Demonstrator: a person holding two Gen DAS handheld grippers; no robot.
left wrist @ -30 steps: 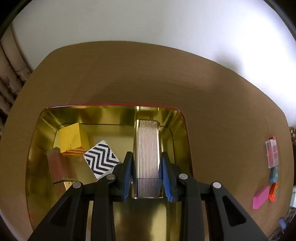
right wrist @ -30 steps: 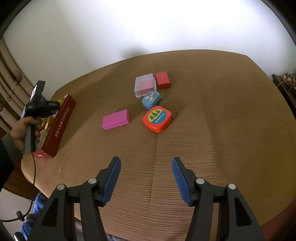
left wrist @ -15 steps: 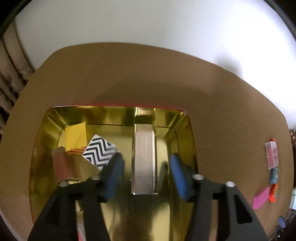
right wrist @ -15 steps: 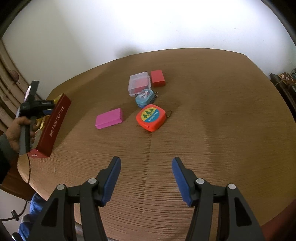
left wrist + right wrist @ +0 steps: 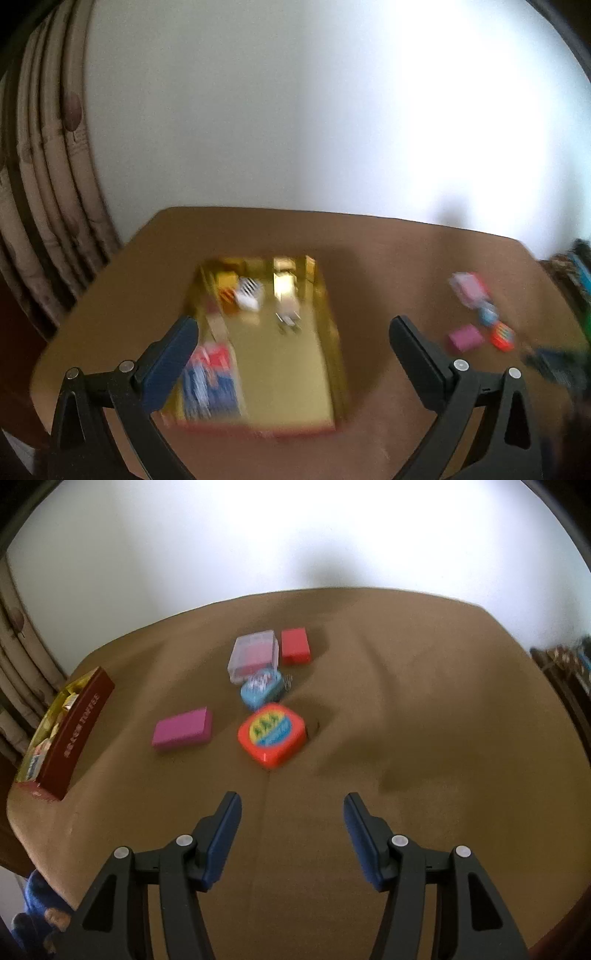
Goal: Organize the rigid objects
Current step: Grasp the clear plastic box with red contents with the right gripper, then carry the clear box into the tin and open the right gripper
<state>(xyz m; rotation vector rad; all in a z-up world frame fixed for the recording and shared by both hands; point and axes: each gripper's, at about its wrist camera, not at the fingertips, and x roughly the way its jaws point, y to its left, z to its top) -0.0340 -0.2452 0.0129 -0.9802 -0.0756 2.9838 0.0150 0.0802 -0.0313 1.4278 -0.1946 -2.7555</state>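
Left view heavily motion-blurred; wall (image 5: 424, 122) glares white; fisheye edges dark.

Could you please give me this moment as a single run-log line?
left claw: jaws just opened, empty, above gold tin | silver ribbed case: inside tin | right claw: open, empty, facing orange tape measure

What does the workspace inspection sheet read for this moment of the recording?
Surface: brown table, bare in front.
Job's things: gold-lined tin holding several items, blurred; pink block, orange case, blue case, clear box and red block lie loose.
Clutter: nothing seen.
Grippers: left claw has just been opening, wide open, empty; right claw open, empty.
Cables: nothing seen.
Surroundings: white wall, curtain.
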